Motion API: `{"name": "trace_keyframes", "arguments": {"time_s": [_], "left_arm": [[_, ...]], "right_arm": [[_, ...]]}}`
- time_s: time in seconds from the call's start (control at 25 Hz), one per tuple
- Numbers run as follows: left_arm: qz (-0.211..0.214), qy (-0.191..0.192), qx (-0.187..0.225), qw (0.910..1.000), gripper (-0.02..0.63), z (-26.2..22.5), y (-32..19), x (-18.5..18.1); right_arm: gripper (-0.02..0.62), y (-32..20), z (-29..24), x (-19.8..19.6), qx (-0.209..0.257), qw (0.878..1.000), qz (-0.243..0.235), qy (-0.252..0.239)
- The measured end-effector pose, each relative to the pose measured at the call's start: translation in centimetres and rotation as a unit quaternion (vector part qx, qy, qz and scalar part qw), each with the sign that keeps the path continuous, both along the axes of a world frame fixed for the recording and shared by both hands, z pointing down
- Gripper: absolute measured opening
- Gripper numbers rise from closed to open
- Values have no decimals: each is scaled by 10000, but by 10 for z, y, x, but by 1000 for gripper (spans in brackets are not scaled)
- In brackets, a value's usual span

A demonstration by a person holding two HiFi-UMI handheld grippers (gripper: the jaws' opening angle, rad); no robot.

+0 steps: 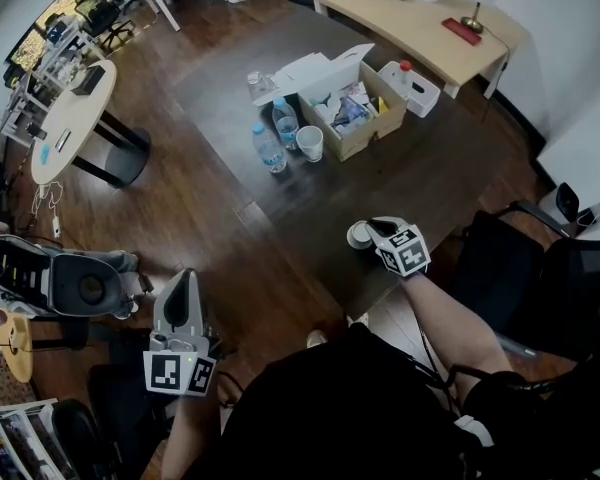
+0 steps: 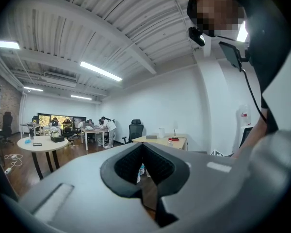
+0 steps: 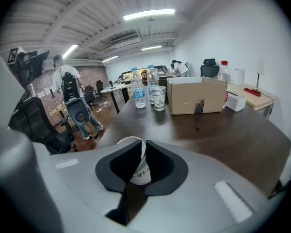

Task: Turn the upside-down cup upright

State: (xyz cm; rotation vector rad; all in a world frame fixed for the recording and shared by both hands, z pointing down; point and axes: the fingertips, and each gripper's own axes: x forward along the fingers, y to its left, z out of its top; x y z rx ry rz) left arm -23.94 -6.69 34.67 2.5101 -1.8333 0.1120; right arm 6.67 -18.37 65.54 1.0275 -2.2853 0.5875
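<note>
Right gripper (image 3: 144, 148): jaws pinched onto cup (image 3: 137, 173) wall.
Cup place: table (image 1: 435, 168) edge, 6 o'clock.
Left gripper (image 2: 143, 147): jaws together, empty; off table, 8 o'clock.

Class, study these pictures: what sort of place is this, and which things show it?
Most likely an open-plan office or workroom: a black swivel office chair, a light wooden desk and long ceiling strip lights.

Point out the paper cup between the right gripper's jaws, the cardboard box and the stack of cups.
paper cup (image 3: 139, 174): right gripper view, printed side wall.
cardboard box (image 3: 196, 98): right gripper view, front wall.
stack of cups (image 3: 158, 101): right gripper view, outer cup's side.
</note>
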Motion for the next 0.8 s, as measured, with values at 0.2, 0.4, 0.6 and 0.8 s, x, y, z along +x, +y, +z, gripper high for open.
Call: {"name": "trace_keyframes", "arguments": {"time_s": [0.2, 0.4, 0.6, 0.8], "left_arm": [[22, -12, 57, 10000, 0, -5, -1, 3], [5, 64, 59, 10000, 0, -5, -1, 1], [24, 82, 79, 9999, 0, -6, -2, 2], [38, 87, 63, 9999, 0, -5, 0, 2]], "right_arm": [[15, -1, -3, 6, 98, 9998, -40, 139], [14, -6, -11, 11, 340, 9990, -46, 271], [12, -12, -13, 19, 550, 9963, -49, 657], [12, -19, -19, 33, 862, 9868, -174, 1359]]}}
